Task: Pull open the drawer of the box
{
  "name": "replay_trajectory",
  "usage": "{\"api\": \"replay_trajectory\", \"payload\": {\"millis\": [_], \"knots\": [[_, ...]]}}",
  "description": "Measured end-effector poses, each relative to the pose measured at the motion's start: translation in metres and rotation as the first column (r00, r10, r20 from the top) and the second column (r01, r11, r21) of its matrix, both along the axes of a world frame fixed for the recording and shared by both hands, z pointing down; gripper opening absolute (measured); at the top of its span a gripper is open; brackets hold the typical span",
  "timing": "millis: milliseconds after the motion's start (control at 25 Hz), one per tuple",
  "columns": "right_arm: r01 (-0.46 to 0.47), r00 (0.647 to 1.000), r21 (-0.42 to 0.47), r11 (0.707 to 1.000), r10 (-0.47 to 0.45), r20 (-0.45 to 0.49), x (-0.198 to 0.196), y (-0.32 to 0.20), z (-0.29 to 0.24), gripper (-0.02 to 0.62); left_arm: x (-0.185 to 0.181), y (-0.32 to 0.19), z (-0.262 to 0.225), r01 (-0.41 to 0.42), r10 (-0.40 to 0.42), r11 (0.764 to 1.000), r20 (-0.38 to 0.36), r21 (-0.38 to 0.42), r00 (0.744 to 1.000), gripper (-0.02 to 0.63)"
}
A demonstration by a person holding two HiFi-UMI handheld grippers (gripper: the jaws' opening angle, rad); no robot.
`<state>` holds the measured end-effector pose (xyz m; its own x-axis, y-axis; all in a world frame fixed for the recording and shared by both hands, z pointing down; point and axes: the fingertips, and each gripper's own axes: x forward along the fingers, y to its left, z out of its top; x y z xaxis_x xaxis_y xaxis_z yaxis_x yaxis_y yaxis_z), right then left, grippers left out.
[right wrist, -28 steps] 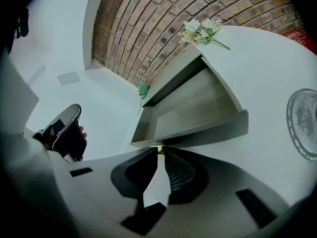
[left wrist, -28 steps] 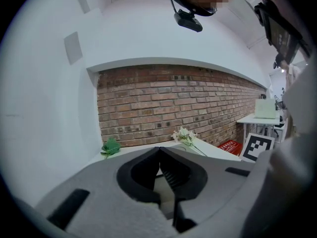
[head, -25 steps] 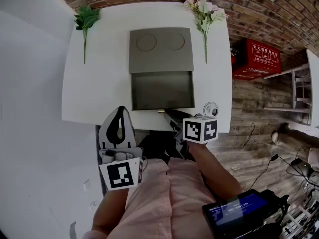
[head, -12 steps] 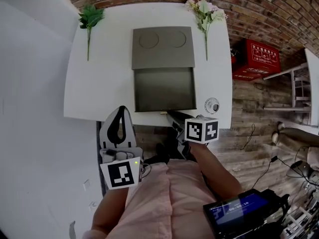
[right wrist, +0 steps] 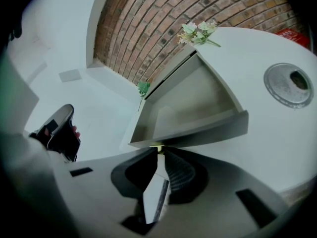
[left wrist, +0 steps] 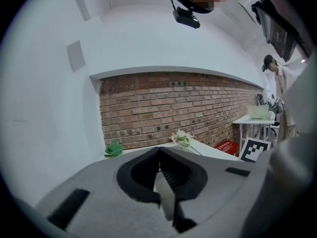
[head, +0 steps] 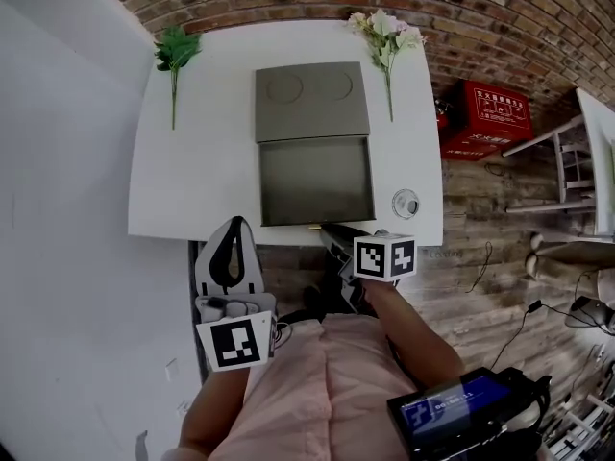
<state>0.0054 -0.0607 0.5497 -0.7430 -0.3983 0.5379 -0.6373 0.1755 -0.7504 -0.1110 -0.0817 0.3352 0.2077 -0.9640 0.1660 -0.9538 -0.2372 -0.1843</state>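
Observation:
A grey box [head: 312,102] stands on the white table [head: 192,181] with its drawer [head: 315,181] pulled out toward the table's near edge. The drawer [right wrist: 193,108] looks empty inside. At the middle of the drawer front is a small brass knob [right wrist: 157,147], and my right gripper [right wrist: 158,151] is shut on it, tips pinching it. In the head view the right gripper [head: 324,228] reaches in from below the table edge. My left gripper [head: 231,254] hangs off the table's near left side, shut and holding nothing; its jaws meet in the left gripper view [left wrist: 158,149].
A round silver disc [head: 405,203] lies on the table right of the drawer front. Pale flowers [head: 384,36] and a green sprig [head: 176,51] flank the box. A red case [head: 490,118] sits on the wooden floor at right, below the brick wall.
The drawer has slid a little further out toward the near edge, with the right gripper still on its knob. The left gripper has barely shifted.

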Motion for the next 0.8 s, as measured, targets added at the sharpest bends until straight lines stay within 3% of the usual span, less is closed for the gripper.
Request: {"api": "replay_trajectory", "payload": {"millis": [120, 600, 800], "knots": [[-0.001, 1.000, 0.002, 1.000, 0.001, -0.003, 0.000, -0.001, 0.000, 0.052, 0.000, 0.003, -0.004, -0.007, 0.007, 1.000, -0.010, 0.027, 1.000, 0.009], [-0.025, 1.000, 0.003, 1.000, 0.025, -0.015, -0.001, -0.007, -0.001, 0.054, -0.015, 0.010, 0.000, 0.016, -0.016, 1.000, -0.027, -0.014, 1.000, 0.009], [-0.049, 0.999, 0.014, 0.999, 0.049, -0.011, -0.002, -0.007, 0.000, 0.077, -0.025, 0.010, -0.002, 0.020, -0.020, 1.000, -0.017, 0.006, 1.000, 0.009]]}}
